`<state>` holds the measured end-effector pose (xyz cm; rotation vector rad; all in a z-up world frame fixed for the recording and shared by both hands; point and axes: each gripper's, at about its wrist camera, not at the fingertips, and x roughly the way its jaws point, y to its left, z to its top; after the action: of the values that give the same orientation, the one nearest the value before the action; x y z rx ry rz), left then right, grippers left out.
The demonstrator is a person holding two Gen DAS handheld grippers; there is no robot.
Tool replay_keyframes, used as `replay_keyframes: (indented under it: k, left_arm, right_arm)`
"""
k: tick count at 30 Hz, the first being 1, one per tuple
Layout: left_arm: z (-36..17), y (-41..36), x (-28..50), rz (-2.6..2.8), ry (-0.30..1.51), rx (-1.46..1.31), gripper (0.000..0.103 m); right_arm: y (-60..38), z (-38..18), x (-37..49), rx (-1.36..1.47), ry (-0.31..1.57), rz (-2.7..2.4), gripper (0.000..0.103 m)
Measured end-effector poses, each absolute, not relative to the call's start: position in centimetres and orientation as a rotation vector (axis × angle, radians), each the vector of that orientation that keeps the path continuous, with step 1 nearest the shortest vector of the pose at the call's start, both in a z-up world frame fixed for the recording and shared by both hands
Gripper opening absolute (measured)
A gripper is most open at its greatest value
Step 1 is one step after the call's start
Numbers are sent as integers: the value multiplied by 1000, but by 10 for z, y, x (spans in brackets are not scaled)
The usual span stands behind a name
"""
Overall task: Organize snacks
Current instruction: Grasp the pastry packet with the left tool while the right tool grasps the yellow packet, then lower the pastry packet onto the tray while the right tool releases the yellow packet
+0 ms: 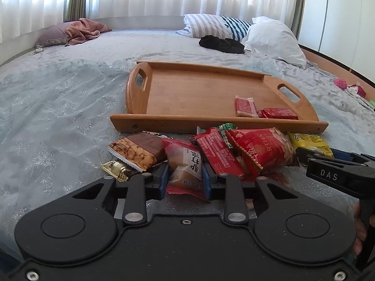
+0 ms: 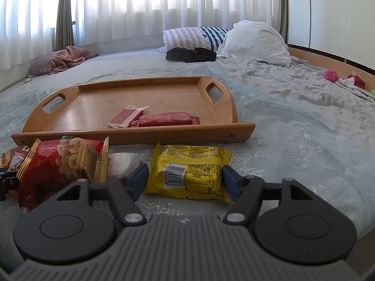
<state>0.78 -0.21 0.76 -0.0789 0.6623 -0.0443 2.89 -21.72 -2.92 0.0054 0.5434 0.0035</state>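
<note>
Left claw (image 1: 185, 178) grips a red cake packet (image 1: 185, 164), lettering partly hidden. Right claw (image 2: 185, 179) brackets the yellow packet (image 2: 189, 168); contact unclear; barcode legible.

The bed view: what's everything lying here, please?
Bed sheet: one, grey-blue, underneath everything.
Tray: one, wooden, mid-bed.
Red bars: two, red, in the tray's near corner.
Nut bag: one, red, in the heap before the tray.
Peanut bar: one, brown, heap's left.
Yellow packet: one, yellow, between the right tongs.
Pastry packet: one, red-white, gripped by the left tongs.
Pillows: three, white, striped, purple, far end.
Left tongs: black, blue pads.
Right tongs: same.
</note>
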Motion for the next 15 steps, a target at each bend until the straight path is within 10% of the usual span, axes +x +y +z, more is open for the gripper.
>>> replay_keyframes:
  k: [15]
  left_arm:
    - [36, 13, 1, -72, 628, -126, 26]
  right_arm:
    - [-222, -16, 21, -3, 505, 4, 55]
